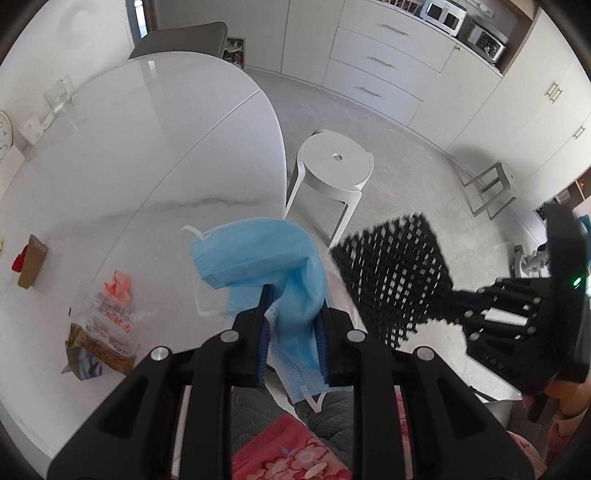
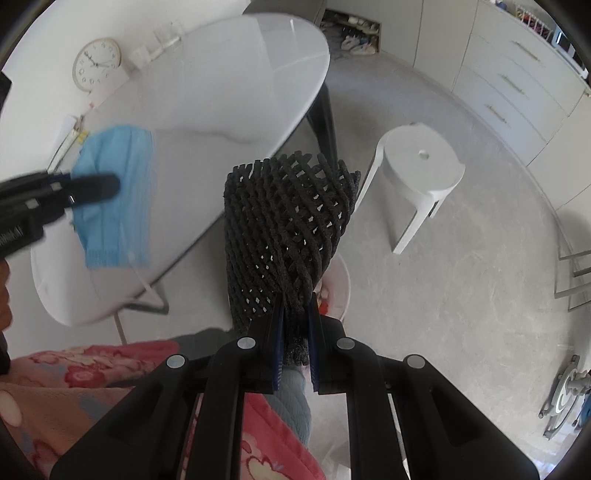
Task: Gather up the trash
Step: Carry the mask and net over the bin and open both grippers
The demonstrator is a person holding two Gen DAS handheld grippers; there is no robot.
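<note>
A white oval table (image 1: 155, 147) stands on a grey floor, with a white stool (image 1: 334, 162) beside it and drawers along the far wall. The left gripper (image 1: 291, 332) is clamped on a blue face mask (image 1: 258, 254), held over the table's edge. The right gripper (image 2: 297, 332) is clamped on a black mesh net (image 2: 284, 221), held just off the table, beside the stool. Wrappers (image 1: 107, 332) lie on the tabletop.

White marble-look oval table (image 1: 155, 155) w/ clear plastic holder (image 1: 61, 94) at far edge, beside a round white wall clock (image 2: 96, 65). Round white plastic stool w/ centre hole (image 1: 334, 166) on grey floor nr table edge. White drawer unit (image 1: 384, 59) along back wall; silver appliances (image 1: 445, 14) above.
</note>
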